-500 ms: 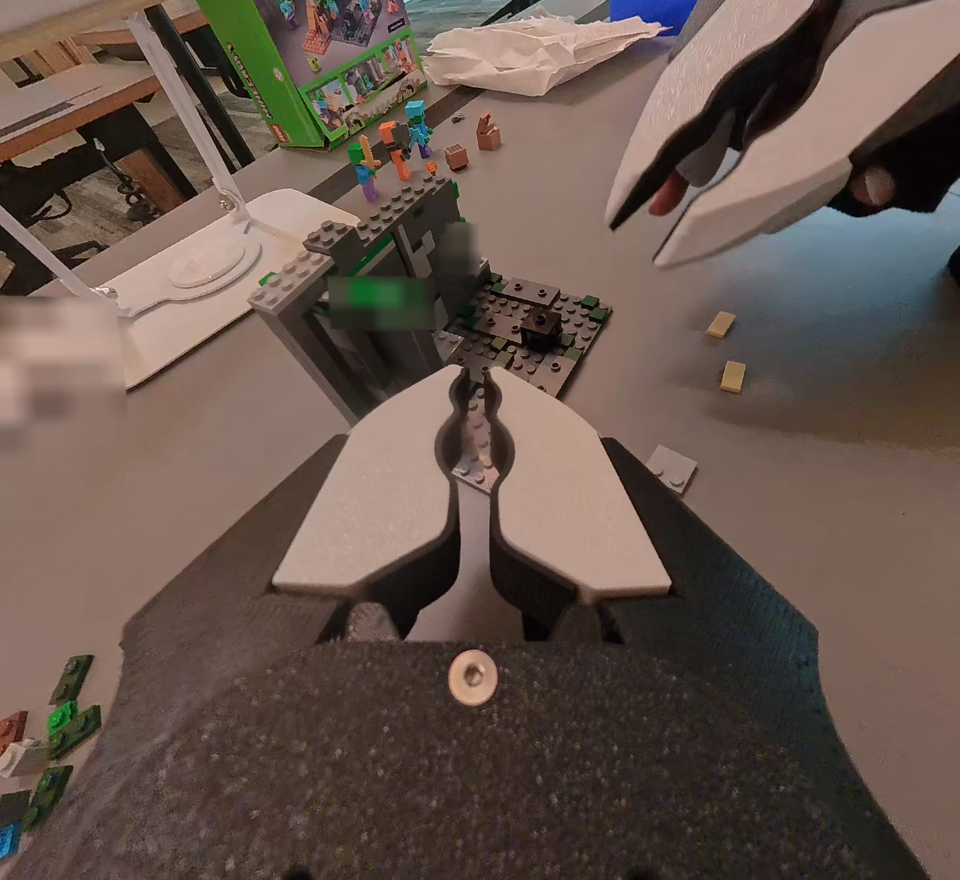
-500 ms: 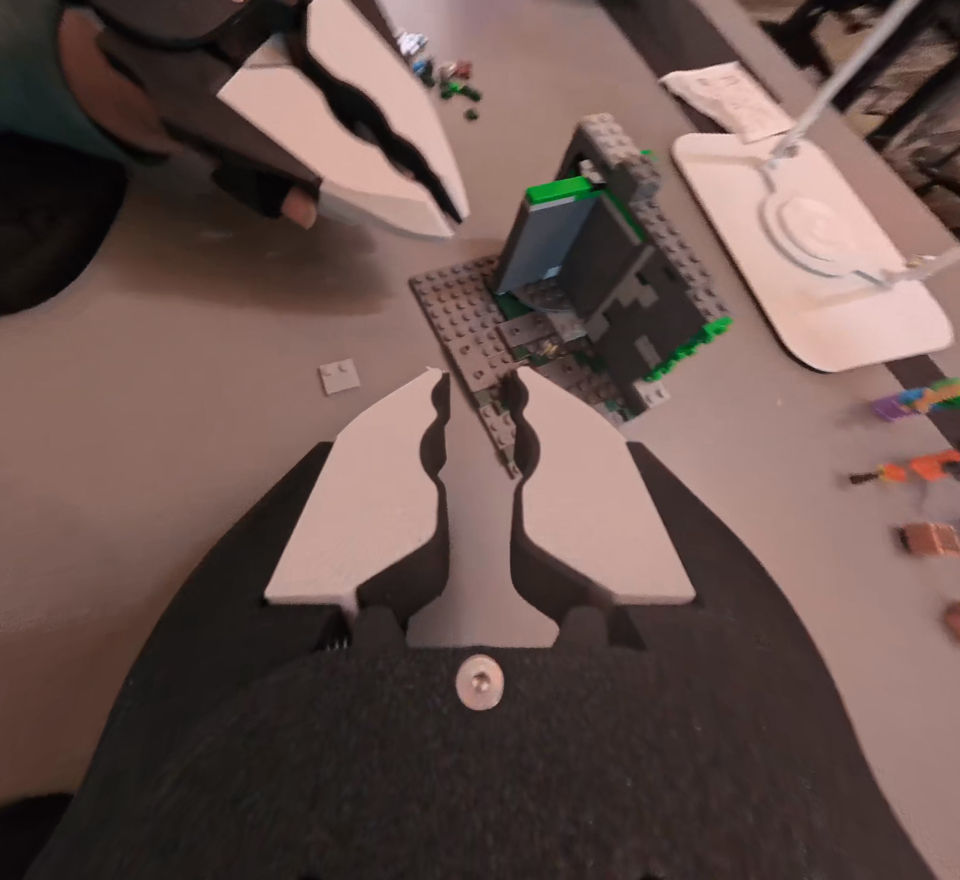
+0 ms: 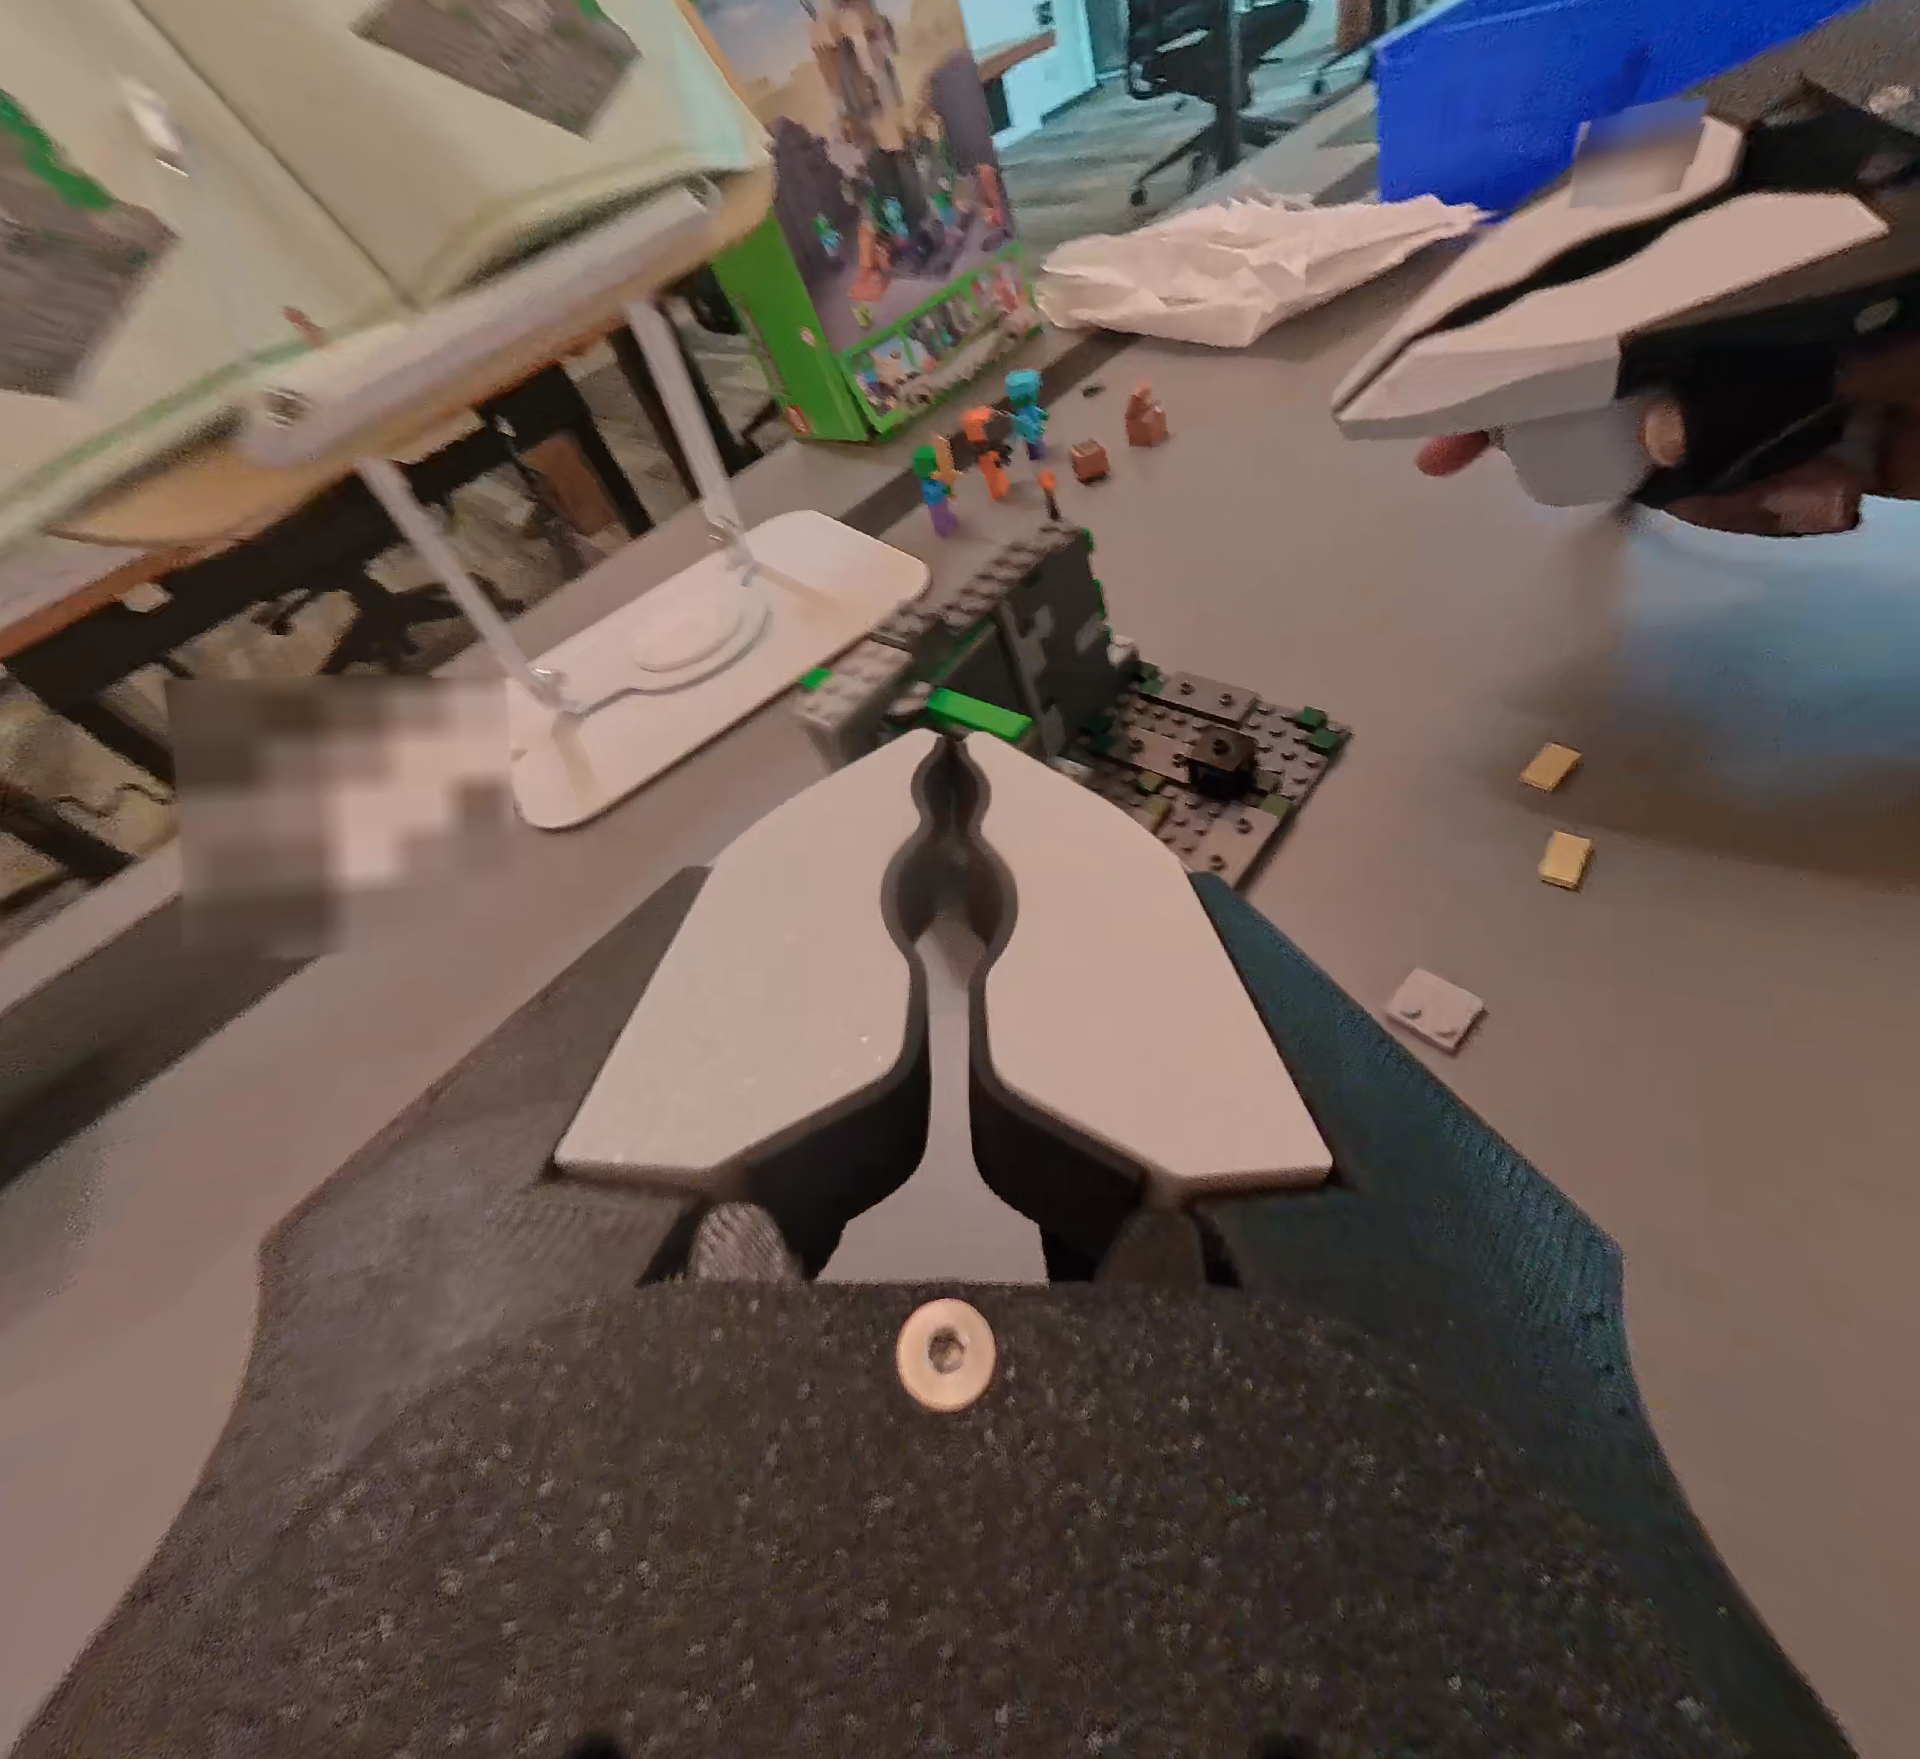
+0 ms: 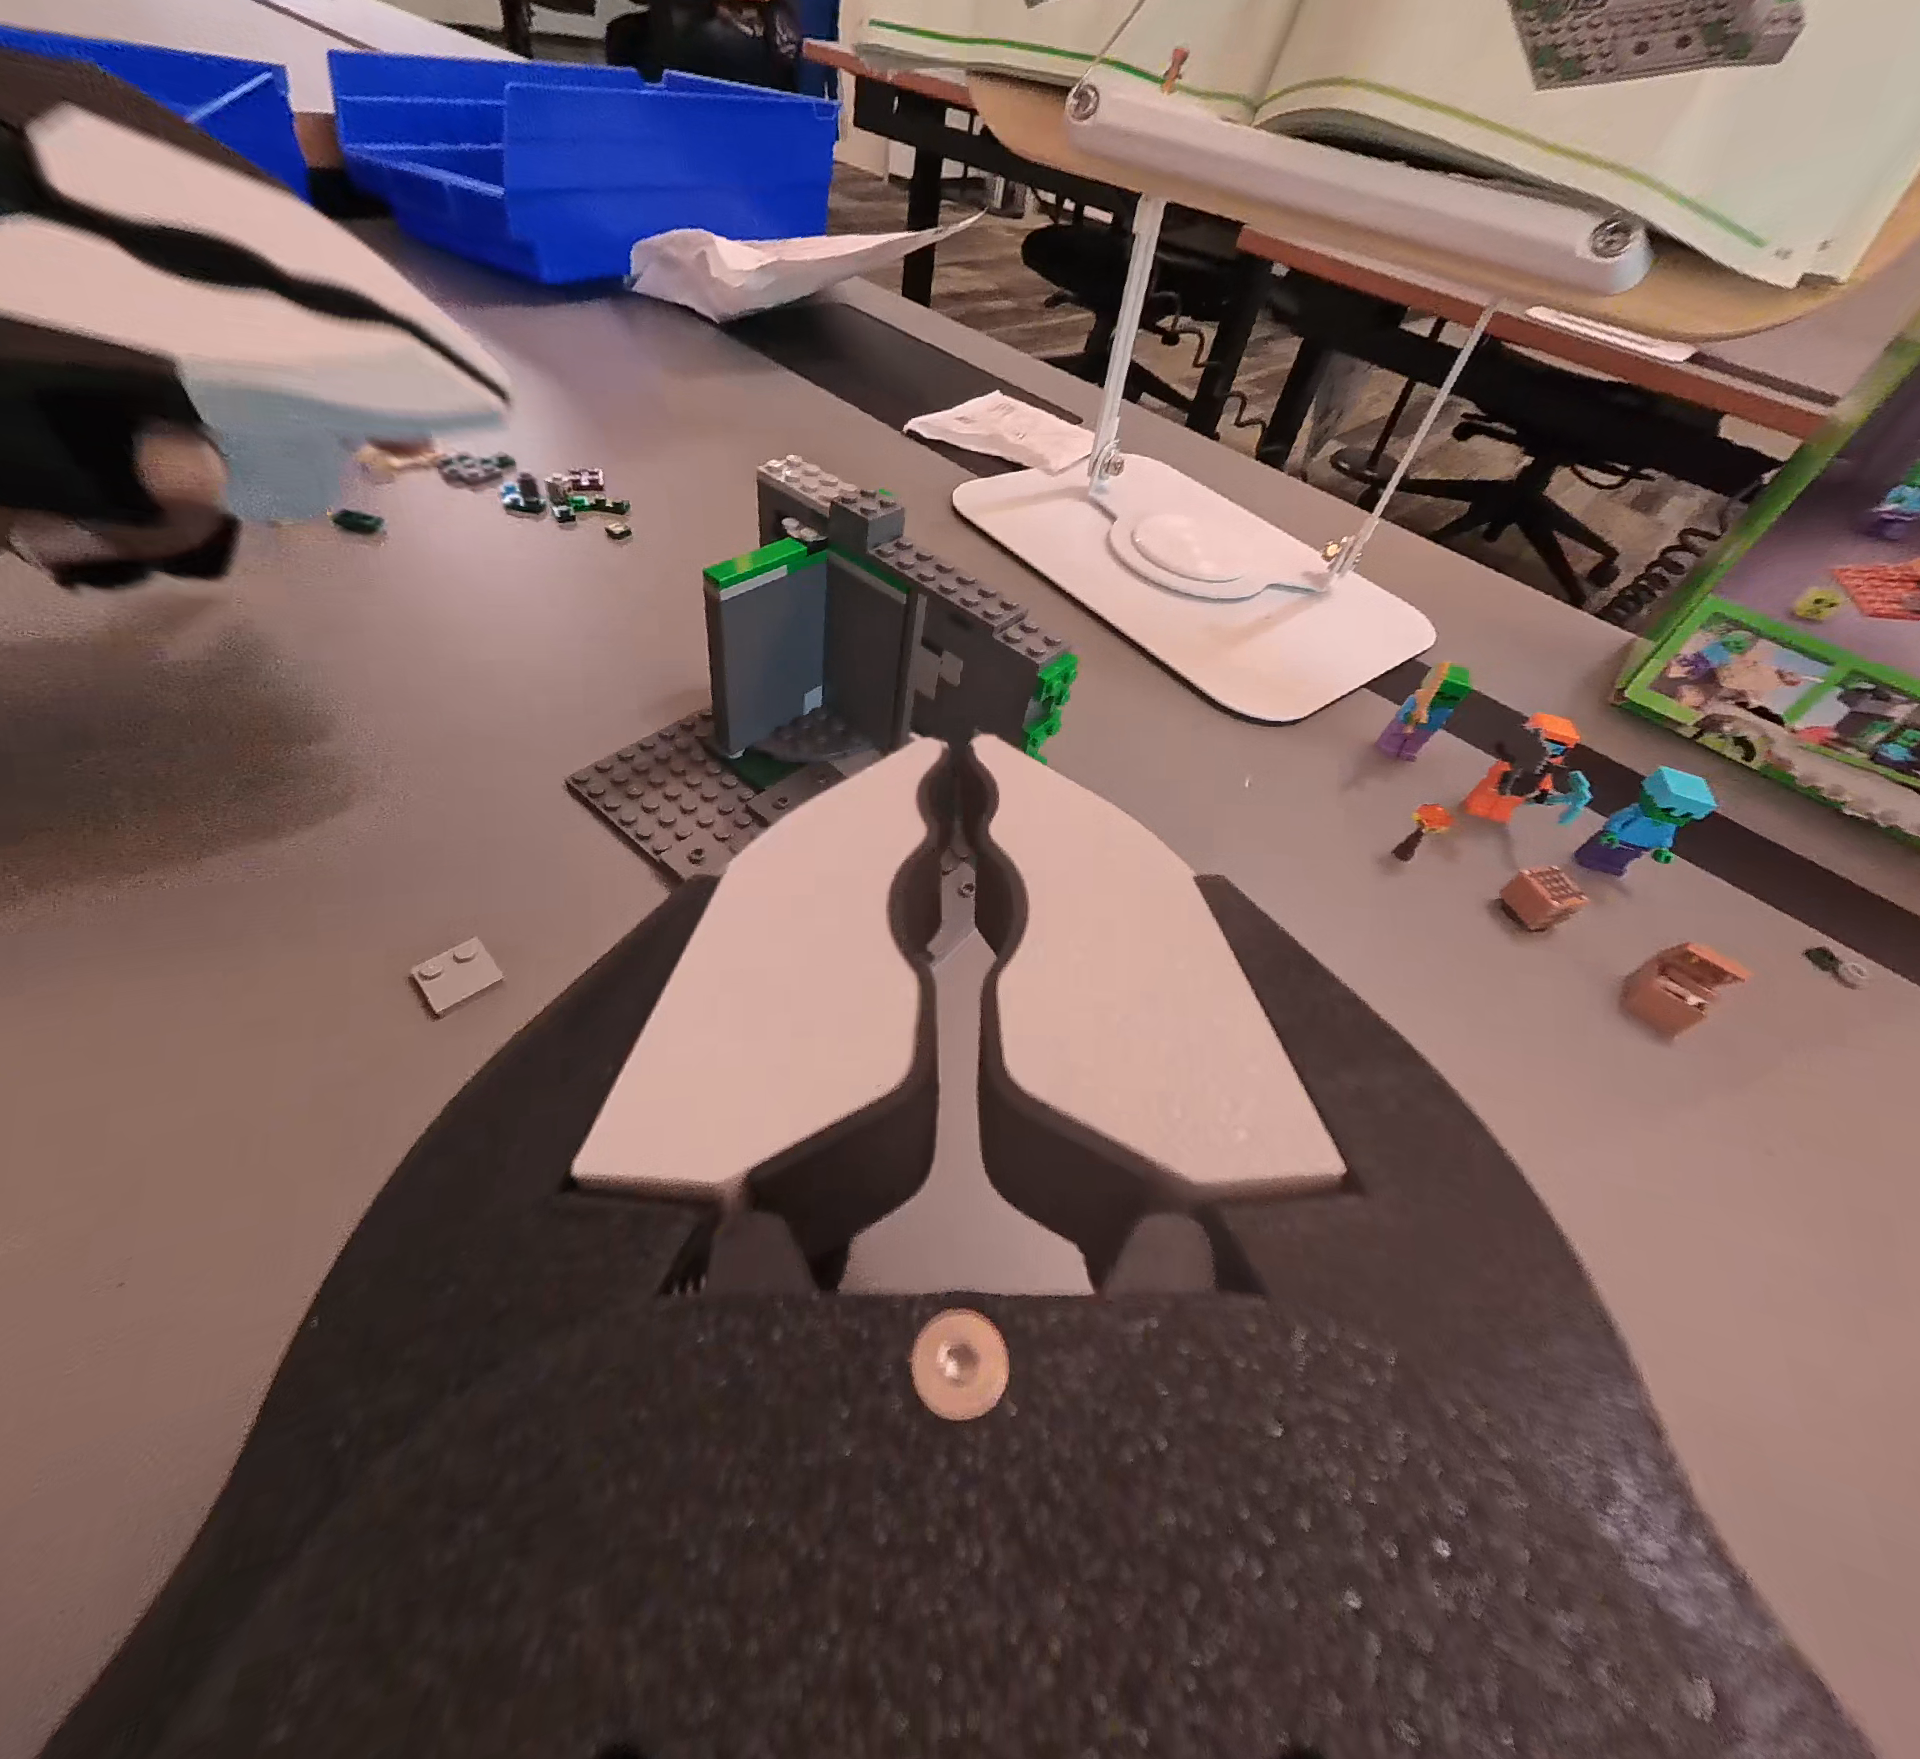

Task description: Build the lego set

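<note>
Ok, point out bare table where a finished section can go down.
Open grey table lies left of the loose grey plate, and between the build and the blue bins. Crowded: the minifigures by the box, and the small-parts scatter.

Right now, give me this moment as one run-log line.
left tool: shut, empty | right tool: shut, empty | both raised above grey table | grey-and-green brick build: untouched | small grey two-stud plate: loose beside it
</note>
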Demonstrator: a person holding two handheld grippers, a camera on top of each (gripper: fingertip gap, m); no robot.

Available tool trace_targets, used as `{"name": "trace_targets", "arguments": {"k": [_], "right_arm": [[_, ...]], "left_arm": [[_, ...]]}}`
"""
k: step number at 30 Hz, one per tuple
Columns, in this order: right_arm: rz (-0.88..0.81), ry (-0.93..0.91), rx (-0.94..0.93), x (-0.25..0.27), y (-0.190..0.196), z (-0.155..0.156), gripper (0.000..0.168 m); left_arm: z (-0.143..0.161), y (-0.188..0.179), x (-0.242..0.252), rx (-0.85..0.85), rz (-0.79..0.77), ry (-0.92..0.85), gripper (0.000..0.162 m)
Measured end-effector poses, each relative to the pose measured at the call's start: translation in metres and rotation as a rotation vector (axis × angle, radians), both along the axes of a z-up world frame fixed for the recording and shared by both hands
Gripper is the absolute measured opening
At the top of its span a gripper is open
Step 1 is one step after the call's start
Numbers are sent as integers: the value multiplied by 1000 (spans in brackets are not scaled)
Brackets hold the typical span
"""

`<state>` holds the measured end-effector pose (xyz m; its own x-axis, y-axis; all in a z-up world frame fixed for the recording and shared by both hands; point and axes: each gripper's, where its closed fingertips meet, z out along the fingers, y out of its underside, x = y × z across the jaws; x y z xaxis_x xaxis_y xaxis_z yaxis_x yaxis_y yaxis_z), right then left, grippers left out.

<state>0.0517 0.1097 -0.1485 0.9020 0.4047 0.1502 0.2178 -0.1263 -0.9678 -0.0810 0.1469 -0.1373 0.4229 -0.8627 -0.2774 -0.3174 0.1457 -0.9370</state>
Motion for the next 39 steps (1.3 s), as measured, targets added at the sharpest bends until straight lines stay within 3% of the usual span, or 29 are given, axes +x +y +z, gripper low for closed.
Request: {"name": "trace_targets", "arguments": {"k": [4, 9, 13, 18, 25, 31, 39], "right_arm": [[4, -15, 12, -1, -2, 2, 0], [30, 3, 0, -5, -4, 2, 0], [46, 12, -4, -9, -6, 2, 0], [64, -9, -23, -15, -6, -5, 0], [63, -56, -55, -21, -4, -18, 0], [55, -110, -58, -23, -2, -26, 0], [51, -123, -79, -22, 0, -33, 0]], "left_arm": [[46, 11, -49, 49, 102, -26, 1], [93, 41, -153, 34, 297, 42, 12], [97, 67, -245, -59, 429, 232, 22], [60, 98, -340, -246, 502, 476, 24], [-22, 124, -425, -462, 529, 795, 20], [-72, 121, -450, -580, 410, 1005, 24], [-96, 122, -453, -528, 300, 1153, 25]]}}
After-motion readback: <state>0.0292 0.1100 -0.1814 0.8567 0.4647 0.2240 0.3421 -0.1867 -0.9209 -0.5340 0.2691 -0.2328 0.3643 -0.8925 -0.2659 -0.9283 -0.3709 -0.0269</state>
